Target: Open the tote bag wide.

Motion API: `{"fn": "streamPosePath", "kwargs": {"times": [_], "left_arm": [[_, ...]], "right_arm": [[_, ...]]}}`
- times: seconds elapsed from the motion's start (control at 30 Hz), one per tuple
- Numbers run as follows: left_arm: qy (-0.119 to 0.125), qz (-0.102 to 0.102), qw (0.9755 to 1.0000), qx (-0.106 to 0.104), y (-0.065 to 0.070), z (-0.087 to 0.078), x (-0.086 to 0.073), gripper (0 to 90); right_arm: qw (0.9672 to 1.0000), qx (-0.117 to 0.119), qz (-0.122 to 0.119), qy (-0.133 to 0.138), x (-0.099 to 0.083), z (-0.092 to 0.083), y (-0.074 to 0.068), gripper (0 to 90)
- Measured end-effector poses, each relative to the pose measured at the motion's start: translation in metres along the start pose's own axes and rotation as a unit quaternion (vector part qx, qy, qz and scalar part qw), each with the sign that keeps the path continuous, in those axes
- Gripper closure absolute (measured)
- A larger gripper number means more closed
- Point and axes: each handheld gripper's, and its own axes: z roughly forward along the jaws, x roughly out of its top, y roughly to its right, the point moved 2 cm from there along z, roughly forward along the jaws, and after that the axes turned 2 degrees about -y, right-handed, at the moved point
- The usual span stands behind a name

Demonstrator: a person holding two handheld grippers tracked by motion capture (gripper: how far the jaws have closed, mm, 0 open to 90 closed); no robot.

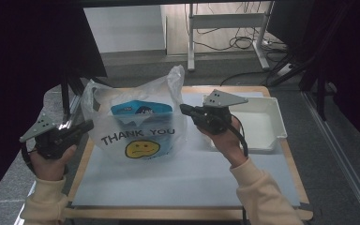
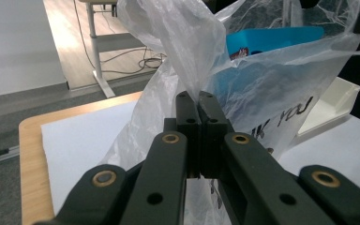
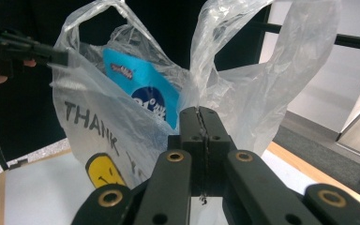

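A clear plastic bag [image 1: 140,136] printed THANK YOU with a yellow smiley stands on the table's middle. A blue packet [image 1: 140,108] sits inside it. My left gripper [image 1: 89,124] is at the bag's left edge, shut on the film. In the left gripper view the thin plastic [image 2: 178,56] rises straight out of the closed tips [image 2: 193,96]. My right gripper [image 1: 183,109] is at the bag's right edge below the handle. Its tips [image 3: 199,111] are closed where the handle's film [image 3: 243,70] gathers. The right gripper view also has the left gripper [image 3: 58,57] pulling the far rim taut.
A white tray [image 1: 274,117] lies on the table to the right of the bag, behind my right hand. A pale sheet [image 1: 168,173] covers the wooden tabletop [image 1: 187,213]. A desk frame [image 1: 191,42] and cables stand on the floor beyond the table.
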Motion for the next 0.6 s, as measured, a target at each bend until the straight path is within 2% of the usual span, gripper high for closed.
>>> {"fn": "streamPosePath", "kwargs": {"times": [0.23,0.4,0.6], "left_arm": [[-0.01,0.001,0.9999,0.001,0.002,0.002,-0.007,89.5],[-0.023,-0.001,0.9997,0.008,0.004,0.007,-0.019,89.4],[-0.035,-0.002,0.9993,0.009,0.005,0.012,-0.027,89.5]], "right_arm": [[0.9999,-0.01,-0.004,-0.006,-0.017,0.004,-0.002,89.2],[0.9998,-0.014,-0.005,-0.015,-0.032,0.01,-0.004,89.1],[0.9993,-0.014,0.012,-0.032,-0.054,0.019,-0.001,89.1]]}}
